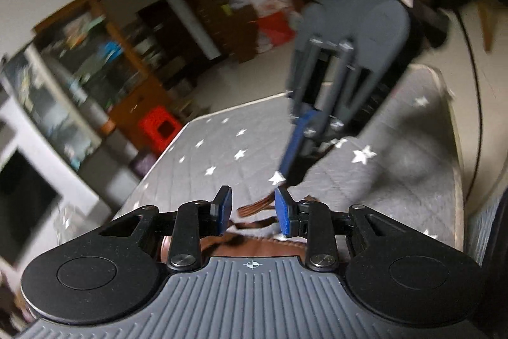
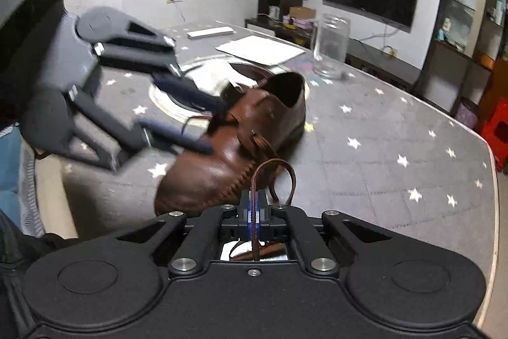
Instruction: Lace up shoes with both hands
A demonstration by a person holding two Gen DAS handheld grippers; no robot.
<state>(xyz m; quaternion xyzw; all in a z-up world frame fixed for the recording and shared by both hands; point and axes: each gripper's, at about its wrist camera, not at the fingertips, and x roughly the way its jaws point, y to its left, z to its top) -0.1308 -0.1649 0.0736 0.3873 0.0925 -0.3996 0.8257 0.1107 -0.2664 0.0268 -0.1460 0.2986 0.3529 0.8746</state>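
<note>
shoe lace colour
Brown, like the shoe; the lace shows best in the right wrist view.

shoe [image 2: 235,145]: my brown leather one
lace [image 2: 275,169]: brown, braided
tablecloth [image 2: 381,148]: grey, white stars
my pads [image 1: 283,212]: blue

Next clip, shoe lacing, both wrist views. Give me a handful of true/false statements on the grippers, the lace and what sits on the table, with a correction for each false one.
1. The right gripper is shut on the brown lace. True.
2. The left gripper holds the lace too. False: its blue pads stand apart with nothing pinched between them.
3. The brown leather shoe lies on the star-patterned table cover. True.
4. The glass jar lies tipped on its side. False: it stands upright behind the shoe.
5. The lace forms a loop just ahead of the right gripper. True.
</note>
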